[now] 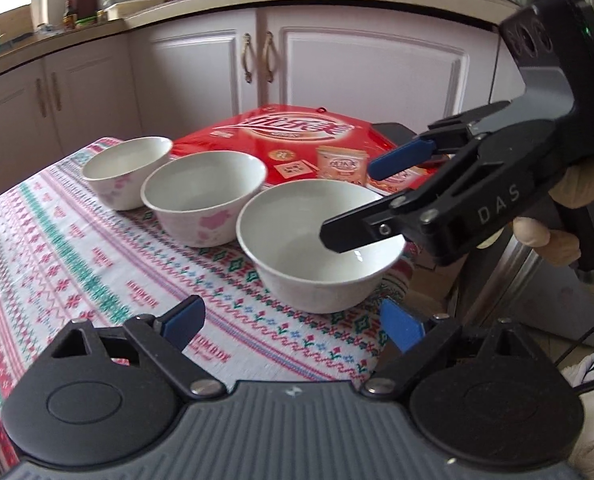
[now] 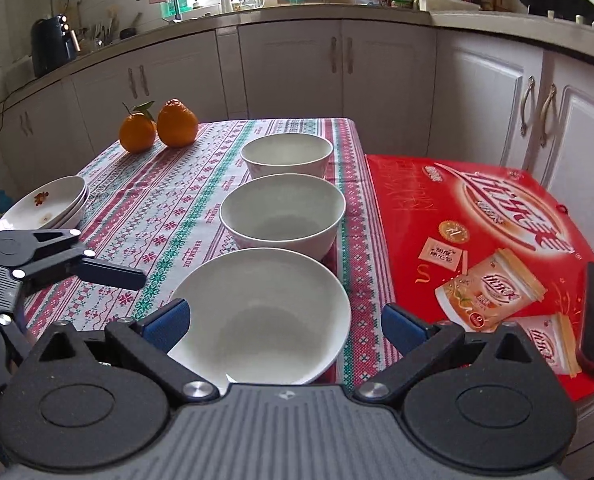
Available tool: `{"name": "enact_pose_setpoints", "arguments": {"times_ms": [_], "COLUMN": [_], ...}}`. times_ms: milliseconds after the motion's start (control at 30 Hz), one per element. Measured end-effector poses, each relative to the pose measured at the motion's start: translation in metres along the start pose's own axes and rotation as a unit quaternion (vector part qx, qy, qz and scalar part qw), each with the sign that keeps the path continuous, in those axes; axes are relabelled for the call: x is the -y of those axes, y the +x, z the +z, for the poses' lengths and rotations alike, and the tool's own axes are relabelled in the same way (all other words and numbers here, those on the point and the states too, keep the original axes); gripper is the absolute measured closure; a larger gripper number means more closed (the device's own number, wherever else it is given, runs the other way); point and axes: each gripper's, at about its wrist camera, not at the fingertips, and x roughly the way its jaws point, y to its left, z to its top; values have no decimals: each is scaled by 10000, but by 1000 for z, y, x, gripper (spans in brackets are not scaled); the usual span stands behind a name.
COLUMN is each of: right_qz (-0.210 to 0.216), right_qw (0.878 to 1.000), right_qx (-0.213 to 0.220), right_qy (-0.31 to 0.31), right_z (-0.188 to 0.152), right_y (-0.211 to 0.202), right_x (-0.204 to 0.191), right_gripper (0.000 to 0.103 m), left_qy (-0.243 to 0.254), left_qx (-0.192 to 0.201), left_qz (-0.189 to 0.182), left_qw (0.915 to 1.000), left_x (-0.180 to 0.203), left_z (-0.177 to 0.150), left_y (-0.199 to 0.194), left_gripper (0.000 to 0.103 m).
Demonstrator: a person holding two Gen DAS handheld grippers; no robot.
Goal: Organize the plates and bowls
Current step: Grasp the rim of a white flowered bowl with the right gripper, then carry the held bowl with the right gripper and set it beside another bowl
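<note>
1. Three white bowls [image 2: 283, 204] sit in a row on the tablecloth [image 2: 169, 208]; stacked plates [image 2: 53, 204] sit far left.
2. The cloth says "HANDMADE".
3. The left gripper [image 1: 293, 322] is spread wide, holding nothing.
4. The right gripper [image 2: 285, 322], marked "DAS", is wide apart around the near bowl [image 2: 261, 316], not squeezing.
5. The red box [image 2: 485, 236] has Chinese writing.

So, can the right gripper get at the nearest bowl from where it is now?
Probably yes. The right gripper is open with the nearest bowl right between and below its fingers; nothing sits over it. The middle bowl stands close behind, so it should come down on the near rim.
</note>
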Motion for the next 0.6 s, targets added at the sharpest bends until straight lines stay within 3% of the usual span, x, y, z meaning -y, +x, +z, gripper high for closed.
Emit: {"name": "enact_pose_setpoints", "arguments": {"times_ms": [200, 600], "right_qz": [221, 643], "right_qw": [9997, 9962], "right_qx": [-89, -308], "right_qy": [59, 506], "right_z": [1, 6], "right_y": [8, 24], "right_x": [6, 28], "right_gripper": [2, 26], "left_qy": [99, 60], "left_qx": [44, 122], "left_qz": [-157, -289], "left_qw": [9998, 9995], "left_x": [6, 8], "left_z": [6, 8], "left_y": [12, 17], "left_gripper": [11, 23]}}
